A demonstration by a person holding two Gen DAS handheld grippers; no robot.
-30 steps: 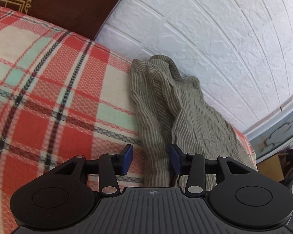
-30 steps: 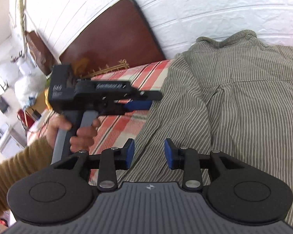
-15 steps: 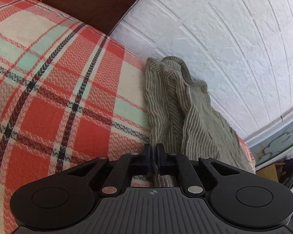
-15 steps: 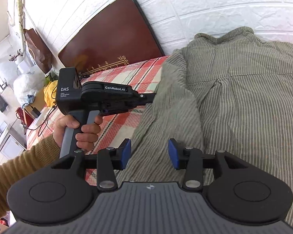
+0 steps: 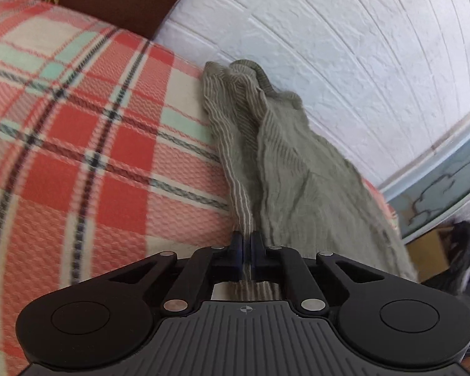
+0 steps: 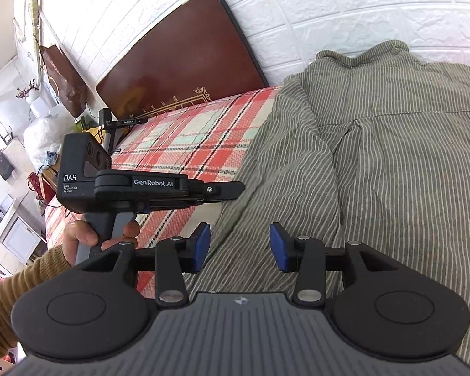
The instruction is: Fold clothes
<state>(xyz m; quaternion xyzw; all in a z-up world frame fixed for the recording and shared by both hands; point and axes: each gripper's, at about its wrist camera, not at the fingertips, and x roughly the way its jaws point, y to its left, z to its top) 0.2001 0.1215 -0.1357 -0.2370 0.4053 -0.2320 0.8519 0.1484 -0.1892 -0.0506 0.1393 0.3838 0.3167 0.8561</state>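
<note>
- Two handheld grippers work over one olive striped shirt (image 6: 376,156) that lies on a plaid blanket (image 5: 78,156) in red, cream and mint, pushed up against a white brick-pattern wall (image 5: 344,47).
- In the left wrist view the left gripper (image 5: 247,247) has its blue pads pressed together on a ridge of the shirt's (image 5: 285,163) edge; the striped cloth runs out from between them and also shows behind them, in the gap above the gripper body.
- From the pinch the fabric rises in a taut fold towards the collar, which sits bunched at the foot of the wall.
- In the right wrist view the left gripper (image 6: 235,188) reaches in from the left, its tip at the shirt's left edge; a hand (image 6: 100,235) in a mustard ribbed sleeve (image 6: 12,291) grips its grey handle.
- The right gripper (image 6: 239,247) hangs over the shirt with its jaws moderately apart and nothing between the blue pads; striped cloth lies below the gap.
- A dark brown headboard (image 6: 178,65) with gold ornament leans against the wall beyond the blanket.
- A second black device on a stand (image 6: 109,125) sits at the blanket's far left end.
</note>
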